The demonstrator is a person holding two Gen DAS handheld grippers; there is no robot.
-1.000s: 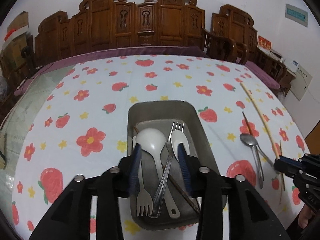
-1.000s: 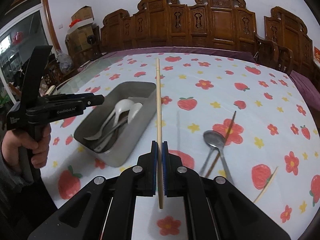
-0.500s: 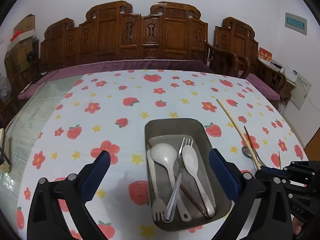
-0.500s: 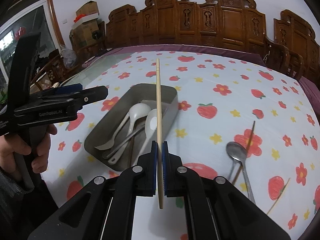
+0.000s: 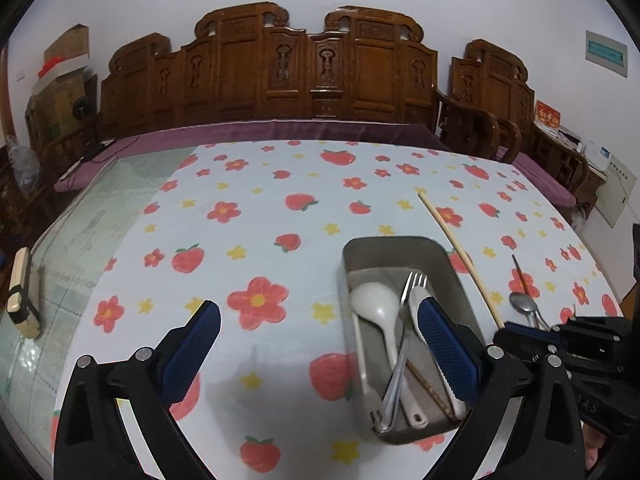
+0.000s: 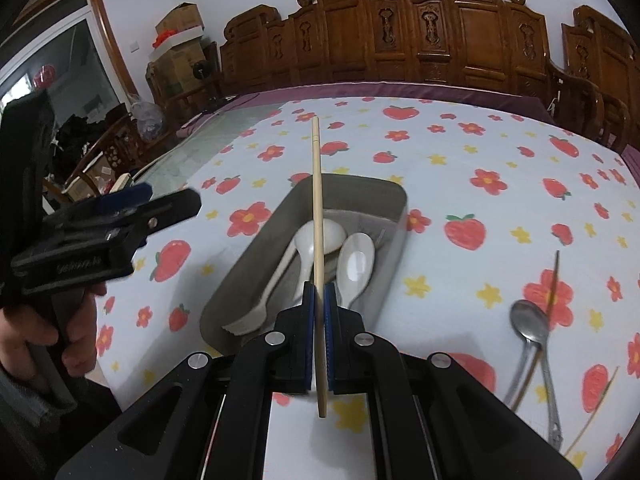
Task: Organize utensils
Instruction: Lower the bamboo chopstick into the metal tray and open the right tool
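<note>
A grey metal tray (image 5: 394,246) (image 6: 362,188) on the flowered cloth holds white spoons (image 5: 374,300) (image 6: 356,260), a metal fork (image 5: 412,286), a white fork (image 6: 256,312) and a dark chopstick (image 5: 424,384). My right gripper (image 6: 319,308) is shut on a pale wooden chopstick (image 6: 316,200) (image 5: 456,248), held above the tray. My left gripper (image 5: 320,340) is open and empty, over the cloth to the left of the tray; its right finger overlaps the tray.
A metal spoon (image 6: 530,326) (image 5: 522,302), a dark chopstick (image 6: 554,280) (image 5: 520,276) and a pale chopstick (image 6: 596,412) lie on the cloth right of the tray. Carved wooden chairs (image 5: 312,72) stand behind the table. A small block (image 5: 20,292) lies at the left.
My left gripper has opened wide and moved back and left from the tray. My right gripper has carried the pale chopstick left, over the tray.
</note>
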